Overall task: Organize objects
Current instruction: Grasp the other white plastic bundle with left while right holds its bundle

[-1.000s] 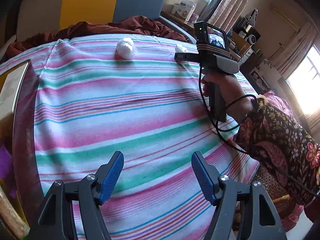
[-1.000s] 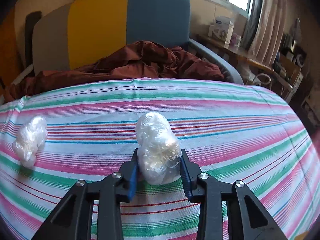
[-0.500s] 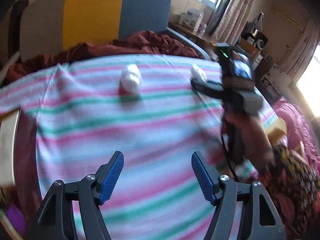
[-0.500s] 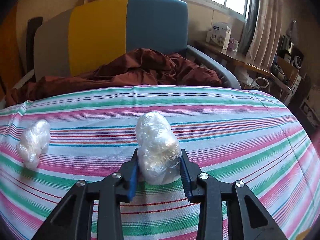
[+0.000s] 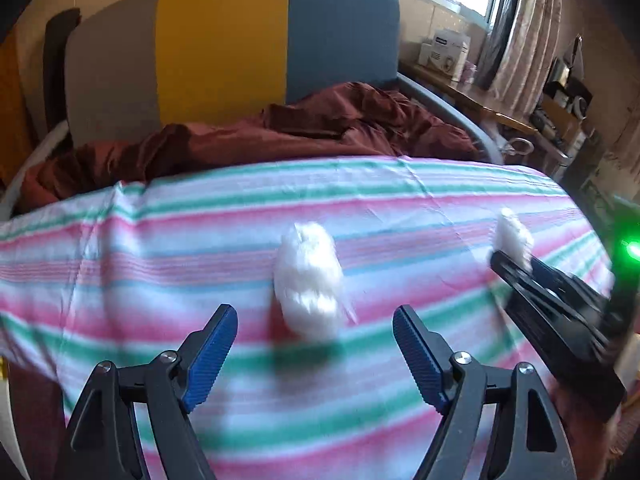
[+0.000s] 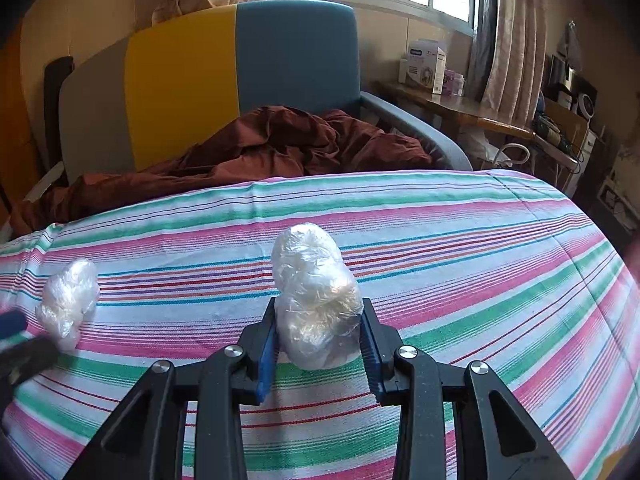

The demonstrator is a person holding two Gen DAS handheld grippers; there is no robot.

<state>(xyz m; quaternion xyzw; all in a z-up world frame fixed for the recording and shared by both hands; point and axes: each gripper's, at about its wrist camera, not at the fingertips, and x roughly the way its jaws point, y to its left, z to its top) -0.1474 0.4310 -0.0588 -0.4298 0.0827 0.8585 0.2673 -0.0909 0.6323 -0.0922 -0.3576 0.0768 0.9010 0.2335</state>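
Note:
Two crumpled clear plastic wads lie on the striped cloth [image 5: 240, 216]. My right gripper [image 6: 318, 344] is shut on one wad [image 6: 316, 296], which rises between its blue pads. That wad [image 5: 514, 236] and the right gripper [image 5: 552, 300] show at the right of the left wrist view. My left gripper [image 5: 316, 356] is open, its pads just short of the second wad [image 5: 310, 280], which lies on the cloth and is blurred. That wad [image 6: 68, 300] lies at the left of the right wrist view, with a left fingertip [image 6: 12, 322] beside it.
A rumpled maroon cloth [image 6: 256, 160] lies along the far edge of the table. Behind it stands a grey, yellow and blue chair [image 6: 240, 76]. A wooden side table with boxes [image 6: 432, 68] is at the far right under the window.
My left gripper has swung forward up to the loose wad, which now sits just ahead of its open pads. The right gripper has kept its hold on its wad.

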